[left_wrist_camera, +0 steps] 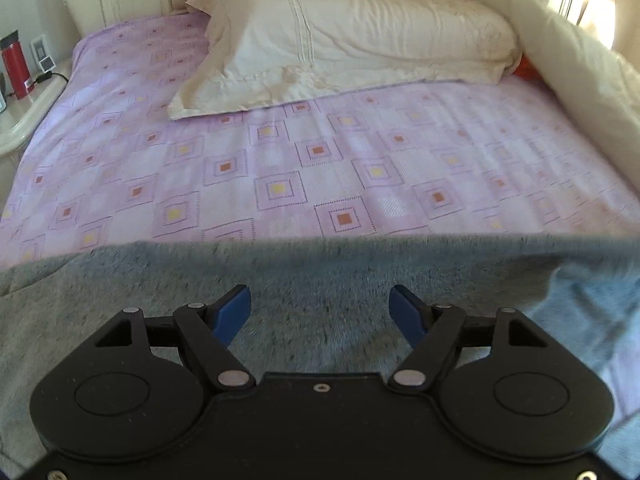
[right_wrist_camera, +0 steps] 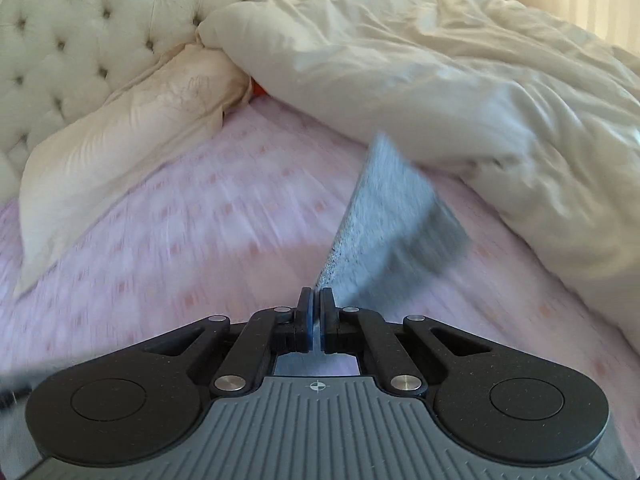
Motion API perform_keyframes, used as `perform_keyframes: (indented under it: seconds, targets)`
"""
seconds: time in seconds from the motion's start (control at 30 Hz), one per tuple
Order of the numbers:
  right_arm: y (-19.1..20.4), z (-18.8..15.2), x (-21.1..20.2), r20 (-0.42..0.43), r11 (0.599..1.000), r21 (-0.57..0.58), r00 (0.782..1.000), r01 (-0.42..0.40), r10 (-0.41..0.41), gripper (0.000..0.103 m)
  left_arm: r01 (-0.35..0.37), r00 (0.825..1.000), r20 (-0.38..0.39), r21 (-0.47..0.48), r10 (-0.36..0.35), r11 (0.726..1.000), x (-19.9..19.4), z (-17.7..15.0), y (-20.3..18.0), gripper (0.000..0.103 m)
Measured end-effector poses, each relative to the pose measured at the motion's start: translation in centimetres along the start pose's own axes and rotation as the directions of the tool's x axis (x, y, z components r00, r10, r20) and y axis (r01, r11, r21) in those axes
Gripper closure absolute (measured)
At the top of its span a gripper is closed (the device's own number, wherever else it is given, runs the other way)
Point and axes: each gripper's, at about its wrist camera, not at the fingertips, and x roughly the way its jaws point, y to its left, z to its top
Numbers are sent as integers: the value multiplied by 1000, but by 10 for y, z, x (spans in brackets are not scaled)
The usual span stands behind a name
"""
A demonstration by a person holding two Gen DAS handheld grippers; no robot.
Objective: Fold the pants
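One pair of grey pants (left_wrist_camera: 320, 276) lay across the near edge of the lilac patterned sheet (left_wrist_camera: 280, 160), with one pillow (left_wrist_camera: 344, 40) and one duvet (right_wrist_camera: 460, 80) beyond. The left gripper (left_wrist_camera: 320, 304) hung wide open above the fabric, gripping nothing. The right gripper (right_wrist_camera: 316, 300) was pinched tight on a lifted flap of the pants.

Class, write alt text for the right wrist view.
The right hand-held gripper is shut on grey pants, lifting blurred fabric over a pink patterned bedsheet. Behind lie a cream pillow, duvet and tufted headboard.
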Motion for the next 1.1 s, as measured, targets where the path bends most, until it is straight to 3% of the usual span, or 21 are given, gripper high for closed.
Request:
perform_keyframes:
  seconds: [0.23,0.33,0.43,0.53,0.8,0.9,0.97,1.0,1.03,1.1]
  targets:
    - [1,-59,-6,-78,999,-49,997,8,-12,100,55,998,-32,-133,-60,990,-22,-3,20,25]
    - [1,-69,1,-89,999,-44,996,13,-17,100,48,992,-101,-202,-70,978,-12,-6,29,25]
    - [-1,-71,2,-88,1000,-18,996,7,-9,100,54,983,-155,-285,-102,957,-2,-9,38,25]
    - [-3,-72,3,-81,1000,-9,997,3,-3,100,60,979,-155,-384,-129,921,5,-4,48,25]
    - [-3,-79,8,-66,999,-31,998,9,-11,100,13,982,-170,-402,-88,915,35,17,50,25]
    - [-3,-82,9,-58,999,-36,998,4,-6,100,-3,981,-177,-414,-77,910,47,20,49,19]
    - [-6,-81,7,-51,1000,-25,999,-14,12,99,-32,984,-173,-390,-39,920,49,23,41,29]
    - [-9,-80,5,-44,1000,-6,999,-30,29,98,-55,988,-156,-373,-4,926,47,24,38,56]
    - [-13,-78,0,-31,999,20,998,-48,48,98,-84,989,-143,-340,37,936,45,25,33,100]
    - [-26,-75,-14,10,994,77,997,-82,81,98,-88,992,-115,-278,58,957,35,26,25,99]
